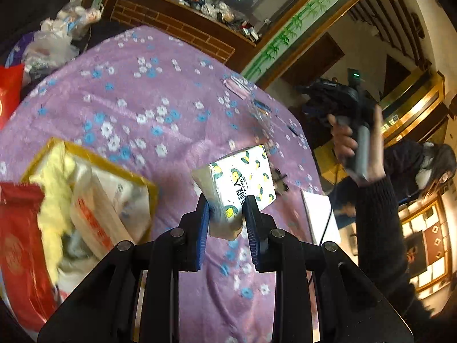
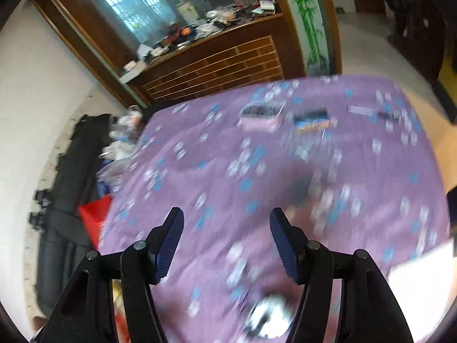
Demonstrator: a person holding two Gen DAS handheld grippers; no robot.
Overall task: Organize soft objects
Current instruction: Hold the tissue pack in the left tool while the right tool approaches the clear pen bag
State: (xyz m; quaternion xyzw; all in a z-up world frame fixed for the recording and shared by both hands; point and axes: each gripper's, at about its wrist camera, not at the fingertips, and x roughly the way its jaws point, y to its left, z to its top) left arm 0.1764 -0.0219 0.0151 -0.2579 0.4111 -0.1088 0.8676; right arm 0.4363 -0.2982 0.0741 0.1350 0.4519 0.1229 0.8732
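Blue ribbed fingers of the left gripper (image 1: 225, 217) pinch one end of a soft tissue pack (image 1: 238, 183) printed with lemons, so it hangs clear of the purple floral cloth on the surface (image 1: 160, 85) at lower centre of the left view. Left of it, an open yellow-rimmed bag (image 1: 85, 188) already holding soft things looks like its likely destination. Nothing sits between the spread fingers of the right gripper (image 2: 225, 243), blurred above the cloth, probably free for another item.
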